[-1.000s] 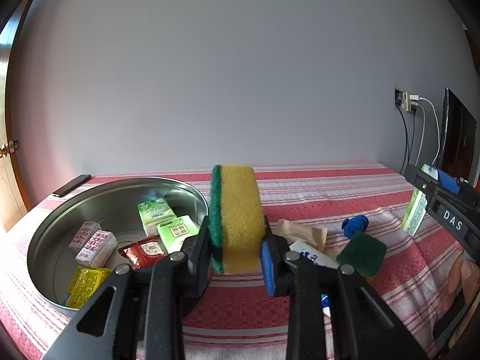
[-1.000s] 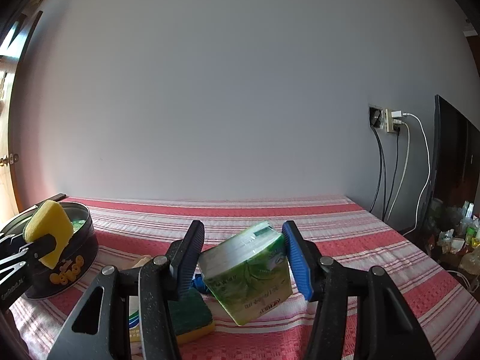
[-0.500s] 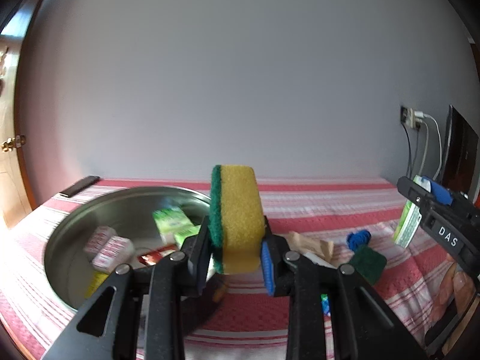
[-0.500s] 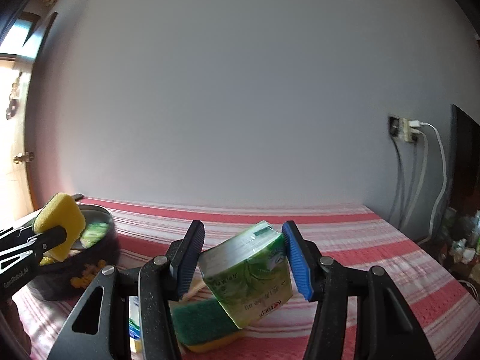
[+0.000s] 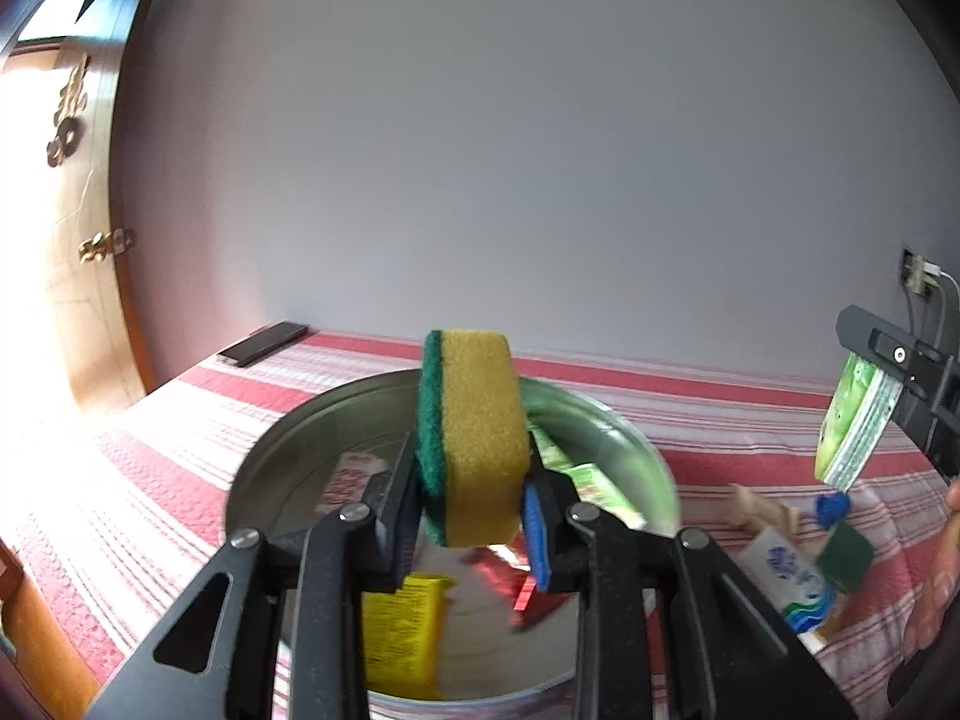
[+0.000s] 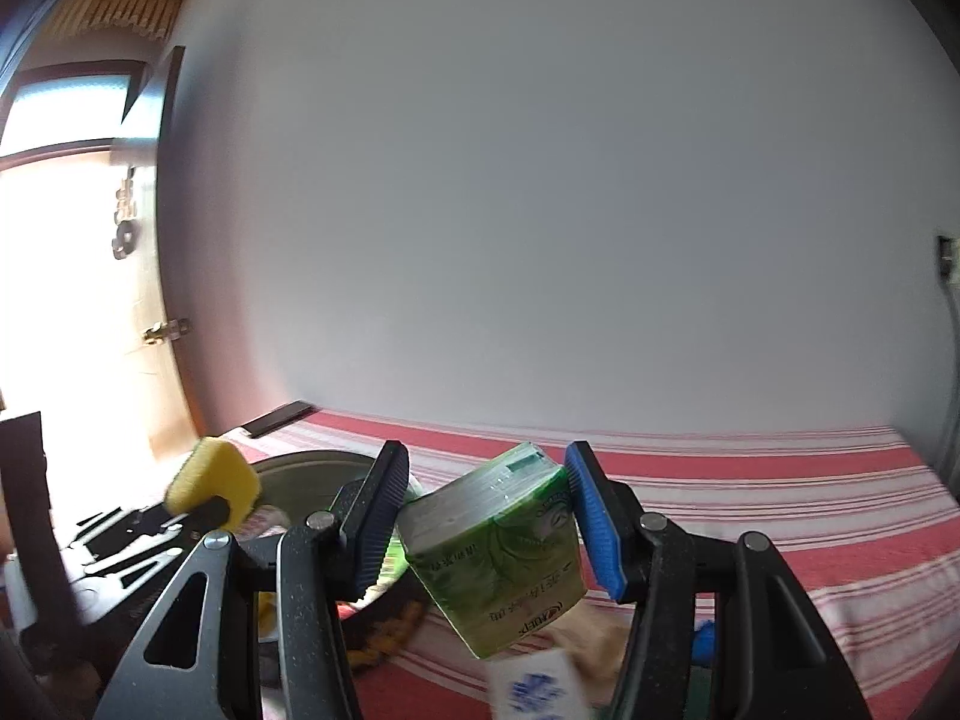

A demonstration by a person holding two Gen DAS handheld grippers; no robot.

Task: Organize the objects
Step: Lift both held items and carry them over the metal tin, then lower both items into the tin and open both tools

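Yellow foam backed with a dark green scouring layer makes up the rectangular sponge point(image 5: 474, 438) that the left claw point(image 5: 471, 516) grips upright between its pads, held above the round silver metal tin point(image 5: 270, 468). The tin rests on the red-and-white striped cloth point(image 5: 180, 420) and holds a yellow packet point(image 5: 399, 630), a red wrapper point(image 5: 510, 588) and green packs, all blurred. A flat black device point(image 5: 264, 343) lies at the far left edge of the cloth. Right of the tin lie a crumpled tan paper point(image 5: 762, 510), a white tube with blue print point(image 5: 786, 576), a small blue item point(image 5: 831, 507) and a dark green scouring pad point(image 5: 846, 549). The right claw point(image 6: 489, 531) clamps a green printed tissue pack point(image 6: 498, 552), tilted, in the air to the right of the tin.
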